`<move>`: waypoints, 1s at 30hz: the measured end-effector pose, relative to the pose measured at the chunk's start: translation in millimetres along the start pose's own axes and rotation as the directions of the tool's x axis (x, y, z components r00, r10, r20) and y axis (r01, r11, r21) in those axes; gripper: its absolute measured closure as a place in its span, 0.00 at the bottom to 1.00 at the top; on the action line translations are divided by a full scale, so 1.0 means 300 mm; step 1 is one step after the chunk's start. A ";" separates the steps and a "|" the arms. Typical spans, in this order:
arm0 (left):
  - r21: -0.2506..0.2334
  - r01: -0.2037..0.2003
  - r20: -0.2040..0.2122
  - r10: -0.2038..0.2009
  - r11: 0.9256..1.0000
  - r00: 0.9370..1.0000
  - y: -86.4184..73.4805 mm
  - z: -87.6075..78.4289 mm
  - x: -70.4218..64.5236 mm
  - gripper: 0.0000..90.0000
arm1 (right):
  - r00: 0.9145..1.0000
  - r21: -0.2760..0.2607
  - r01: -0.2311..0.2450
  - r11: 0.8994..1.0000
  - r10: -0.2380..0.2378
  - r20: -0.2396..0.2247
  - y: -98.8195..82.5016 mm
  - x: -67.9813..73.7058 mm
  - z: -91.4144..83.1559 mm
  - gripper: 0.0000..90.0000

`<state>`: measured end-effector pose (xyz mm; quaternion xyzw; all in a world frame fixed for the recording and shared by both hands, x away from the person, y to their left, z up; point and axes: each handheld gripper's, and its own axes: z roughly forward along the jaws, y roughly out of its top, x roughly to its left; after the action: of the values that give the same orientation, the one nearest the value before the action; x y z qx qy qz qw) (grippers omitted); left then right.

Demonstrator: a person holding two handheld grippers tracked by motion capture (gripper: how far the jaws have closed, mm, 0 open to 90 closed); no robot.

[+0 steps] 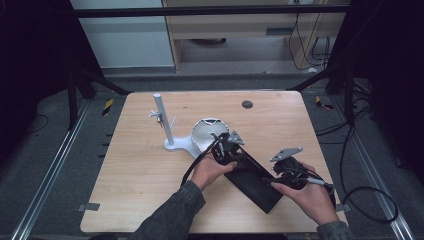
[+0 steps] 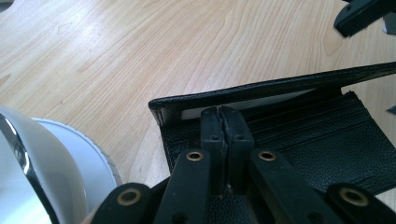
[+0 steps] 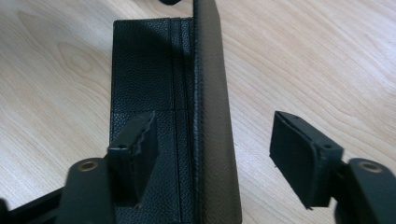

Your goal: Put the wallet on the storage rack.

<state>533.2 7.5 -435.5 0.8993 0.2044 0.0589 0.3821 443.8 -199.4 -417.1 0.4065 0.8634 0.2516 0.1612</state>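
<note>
The left gripper (image 2: 223,135) has its jaws pressed together over the inner panel of a black wallet (image 2: 299,140), near the corner where a white slip peeks from the top pocket; whether they pinch a layer of leather or merely rest closed on it is hard to tell. The right gripper (image 3: 212,158) is spread wide, its jaws straddling the wallet's raised flap (image 3: 212,116) without touching it.

The wallet (image 1: 252,180) lies open on the wooden table (image 1: 150,175), between the two hands, slanting toward the near right. Just beyond the left gripper (image 1: 223,146) sits a white dome-shaped object (image 1: 205,132) on a base with an upright post (image 1: 163,120).

The wallet looks light, soft and floppy, with grained leather that should give fair grip. The half-lifted flap's stitched edge seems the best hold, since thin panels may bend or slip.
</note>
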 end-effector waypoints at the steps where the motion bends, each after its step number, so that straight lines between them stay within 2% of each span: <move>1: 0.000 0.000 0.000 0.000 1.000 1.000 0.000 0.000 0.000 0.98 | 1.000 0.000 0.000 1.000 0.000 0.000 0.000 0.000 0.000 0.38; 7: 0.004 -0.008 -0.001 0.008 1.000 1.000 0.016 0.003 -0.002 0.98 | 1.000 0.039 0.011 0.999 -0.011 -0.008 0.008 -0.001 0.031 0.45; 12: 0.006 -0.012 0.002 0.012 1.000 1.000 0.016 0.006 -0.006 0.98 | 1.000 0.052 0.013 0.999 -0.013 -0.008 0.018 -0.006 0.045 0.50; 18: 0.013 -0.012 0.000 0.012 1.000 1.000 0.014 0.011 -0.007 0.98 | 1.000 0.092 0.026 0.995 -0.026 -0.005 0.039 -0.016 0.079 0.57; 30: 0.013 -0.003 0.004 0.003 1.000 1.000 0.004 0.014 -0.004 0.97 | 1.000 0.128 0.031 0.991 -0.030 -0.005 0.050 -0.016 0.127 0.63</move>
<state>533.6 3.4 -437.5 0.9022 0.2026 0.0562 0.3767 474.4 -183.5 -439.4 0.4024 0.8842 0.1937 0.1371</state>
